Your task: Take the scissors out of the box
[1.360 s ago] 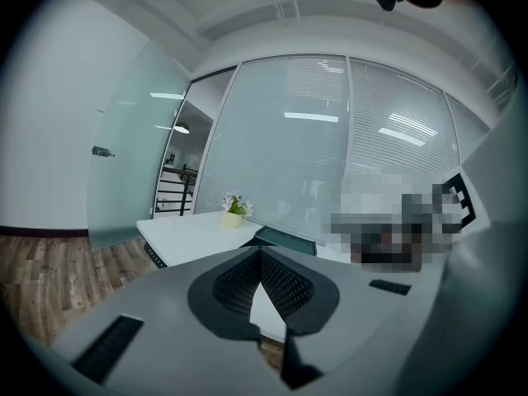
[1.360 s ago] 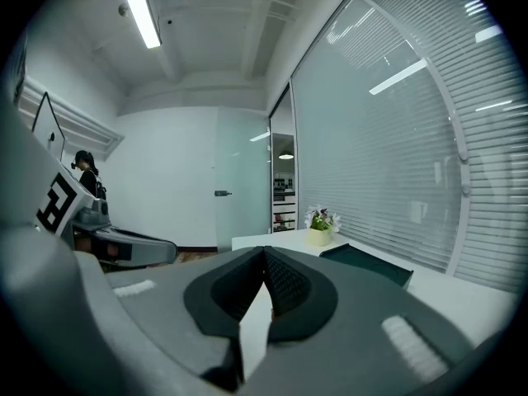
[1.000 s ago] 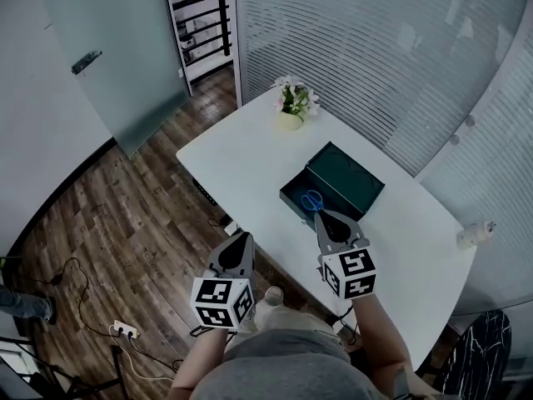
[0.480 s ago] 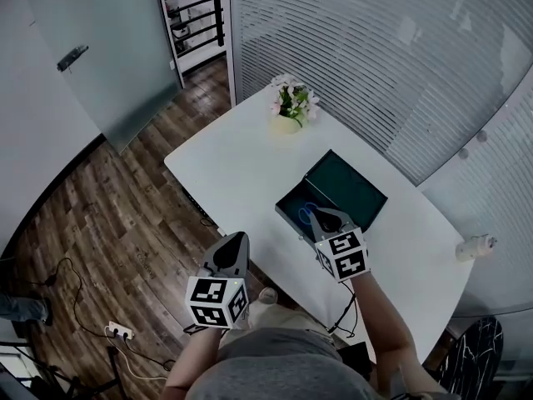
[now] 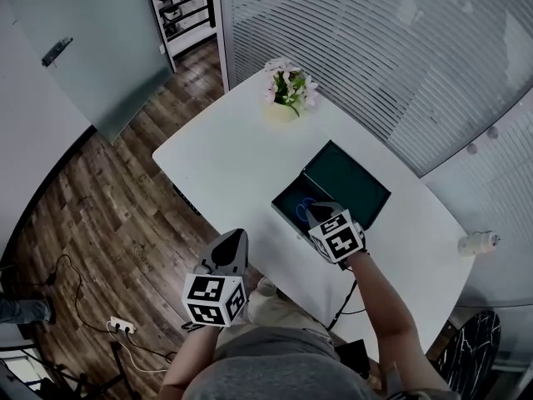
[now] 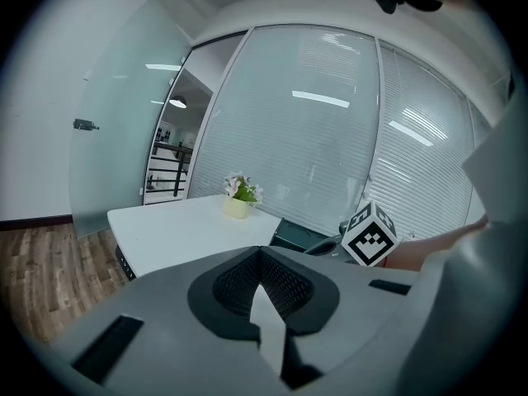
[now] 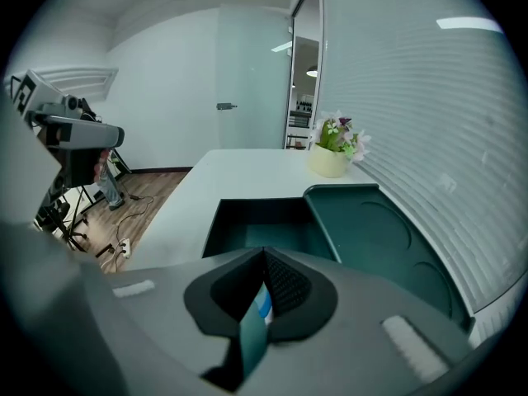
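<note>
A dark green box lies open on the white table, its lid folded back to the right. Blue-handled scissors rest inside it at the near end. My right gripper is shut and points down into the box just above the scissors. In the right gripper view the box and lid lie beyond the shut jaws, and a sliver of the blue scissors shows between them. My left gripper is shut and empty, off the table's near edge over the floor.
A pot of flowers stands at the table's far end. A small white object lies at the table's right end. On the wooden floor are cables and a power strip. A stand with equipment is at left.
My right gripper has moved forward and down, from the table's near edge to over the scissors in the box. The left gripper has shifted slightly forward.
</note>
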Demonstrator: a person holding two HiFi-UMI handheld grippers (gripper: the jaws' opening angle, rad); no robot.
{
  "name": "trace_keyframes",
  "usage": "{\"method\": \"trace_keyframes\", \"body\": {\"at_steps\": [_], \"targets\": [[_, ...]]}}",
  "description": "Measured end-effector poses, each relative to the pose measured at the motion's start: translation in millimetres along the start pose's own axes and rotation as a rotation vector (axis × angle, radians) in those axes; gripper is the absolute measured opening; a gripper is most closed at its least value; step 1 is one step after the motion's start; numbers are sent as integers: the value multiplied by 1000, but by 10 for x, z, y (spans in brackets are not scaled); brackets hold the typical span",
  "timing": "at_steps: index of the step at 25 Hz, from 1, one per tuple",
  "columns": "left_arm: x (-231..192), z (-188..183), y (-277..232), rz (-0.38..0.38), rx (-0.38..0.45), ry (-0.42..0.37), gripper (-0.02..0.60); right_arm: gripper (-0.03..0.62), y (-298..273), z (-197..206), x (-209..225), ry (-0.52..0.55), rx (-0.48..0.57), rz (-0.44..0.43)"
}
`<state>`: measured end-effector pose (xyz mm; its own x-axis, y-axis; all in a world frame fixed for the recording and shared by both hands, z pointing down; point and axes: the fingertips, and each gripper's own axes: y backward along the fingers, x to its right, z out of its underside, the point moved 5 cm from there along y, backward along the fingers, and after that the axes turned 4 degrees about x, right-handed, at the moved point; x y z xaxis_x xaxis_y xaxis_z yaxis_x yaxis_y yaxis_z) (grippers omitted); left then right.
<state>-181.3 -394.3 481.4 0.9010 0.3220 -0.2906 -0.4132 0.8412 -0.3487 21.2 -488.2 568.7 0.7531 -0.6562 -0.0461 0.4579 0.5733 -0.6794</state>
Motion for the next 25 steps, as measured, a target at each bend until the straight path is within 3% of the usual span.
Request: {"method": "trace_keyframes", "body": {"at_steps": [3, 4, 5, 10, 21, 25], "targets": [[11, 15, -88, 9, -19, -6, 6, 11, -115, 45, 77, -3, -52, -10], [16, 17, -109, 12, -23, -9, 6, 22, -150, 61, 92, -3, -72, -21], [18, 20, -124, 14, -27, -10, 6, 72, -181, 81, 96, -6, -91, -35], [-11, 27, -166, 12, -38, -12, 6, 116, -312, 176, 100, 24, -136, -57], [-24, 29, -186, 7, -31, -9, 6, 123, -404, 232, 113, 34, -156, -62], [-12, 45, -136, 2, -28, -8, 6, 94, -415, 238, 81, 48, -164, -71]]}}
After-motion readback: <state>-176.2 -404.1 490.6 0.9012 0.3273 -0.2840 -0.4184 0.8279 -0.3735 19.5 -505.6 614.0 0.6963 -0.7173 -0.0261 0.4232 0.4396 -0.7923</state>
